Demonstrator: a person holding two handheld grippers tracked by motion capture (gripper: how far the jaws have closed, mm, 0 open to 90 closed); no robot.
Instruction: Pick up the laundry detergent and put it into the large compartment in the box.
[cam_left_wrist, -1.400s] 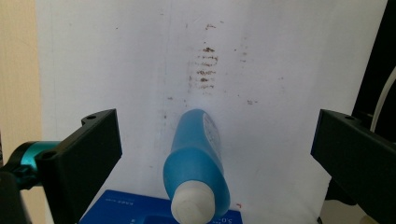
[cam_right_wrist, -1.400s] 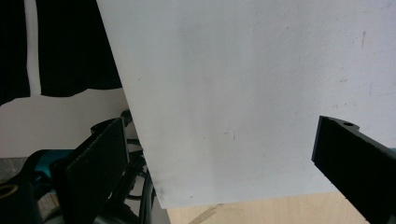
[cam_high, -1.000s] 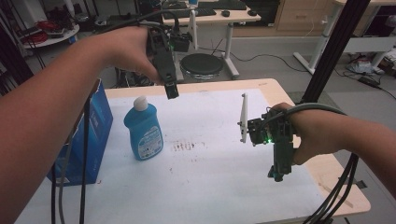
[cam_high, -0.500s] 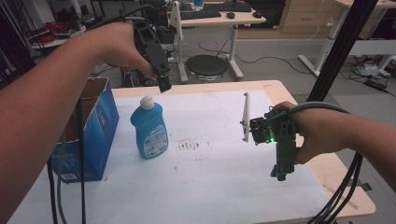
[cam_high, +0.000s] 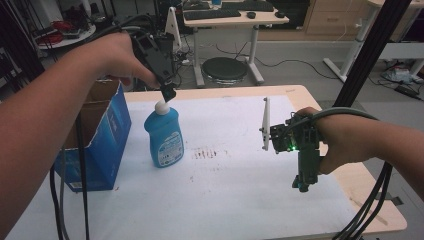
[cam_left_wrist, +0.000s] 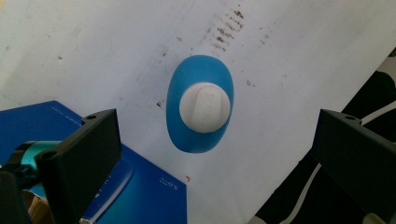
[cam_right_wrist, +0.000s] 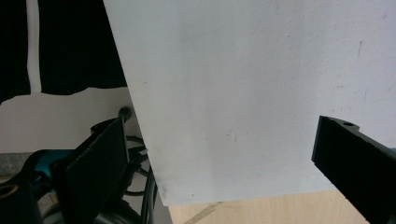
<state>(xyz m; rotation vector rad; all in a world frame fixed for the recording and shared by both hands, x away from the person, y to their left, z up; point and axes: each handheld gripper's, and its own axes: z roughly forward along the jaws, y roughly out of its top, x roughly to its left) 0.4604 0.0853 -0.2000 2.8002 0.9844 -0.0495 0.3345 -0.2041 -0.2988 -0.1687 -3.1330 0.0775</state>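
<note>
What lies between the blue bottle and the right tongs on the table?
In the high view, bare white table cover with brownish stains separates blue bottle and right tongs.

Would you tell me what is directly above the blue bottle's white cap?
The left gripper hangs right over the white cap of the blue bottle, jaws open. The bottle's base is hidden.

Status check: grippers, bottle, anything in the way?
Left gripper open above bottle cap. Right gripper open, apart. Bottle upright beside blue box.

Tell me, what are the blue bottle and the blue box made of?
The bottle looks like smooth, slightly glossy plastic with a matte white plastic cap. The box seems to be cardboard: brown inside its open top, printed glossy blue outside.
</note>
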